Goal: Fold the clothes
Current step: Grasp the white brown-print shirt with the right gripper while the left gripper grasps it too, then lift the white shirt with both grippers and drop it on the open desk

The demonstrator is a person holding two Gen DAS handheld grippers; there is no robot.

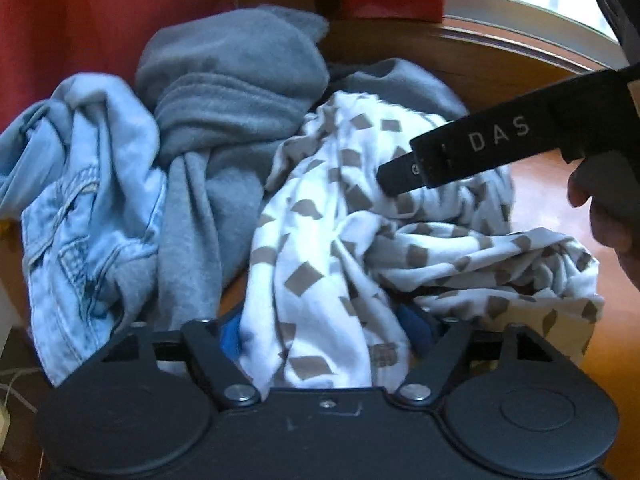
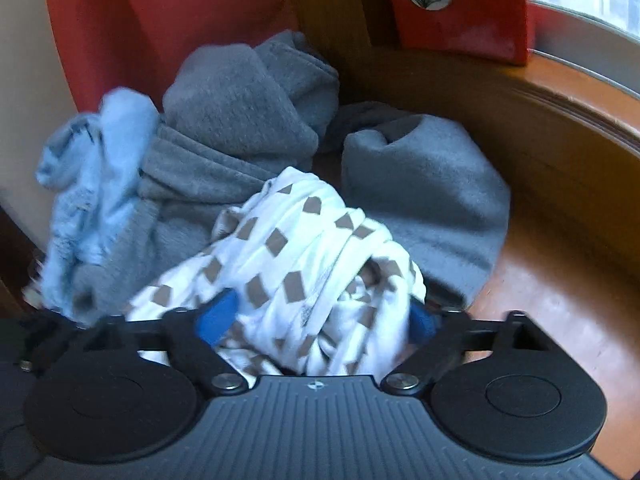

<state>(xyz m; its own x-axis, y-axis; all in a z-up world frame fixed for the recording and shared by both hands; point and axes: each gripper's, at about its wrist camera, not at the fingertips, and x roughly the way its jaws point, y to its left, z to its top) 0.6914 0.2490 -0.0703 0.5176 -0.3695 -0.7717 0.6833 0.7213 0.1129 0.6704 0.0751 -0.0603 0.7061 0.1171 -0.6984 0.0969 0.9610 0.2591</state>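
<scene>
A heap of crumpled clothes lies on a wooden table (image 1: 568,196) beside a window ledge. In the middle is a white garment with brown squares (image 1: 320,248); behind it sits a grey fleece (image 1: 232,92), and to the left a pale blue denim piece (image 1: 80,200). Seen from the left wrist camera, the left gripper (image 1: 326,332) tilts steeply down into the near edge of the heap. The patterned white cloth bunches up between its two blue pads (image 1: 230,336), which are mostly buried in fabric, so whether they press on the cloth cannot be told. The right gripper (image 1: 400,178) reaches in from the right in that view as a long black bar, angled down and leftward over the white garment, with a person's hand (image 1: 616,216) holding its grip at the right edge. From the right wrist camera, the right gripper (image 2: 320,320) also points down into the same garment (image 2: 304,248), a thick roll of cloth filling the gap between its blue pads (image 2: 218,316); whether they pinch it is unclear. A red box (image 2: 460,8) stands on the ledge behind.
</scene>
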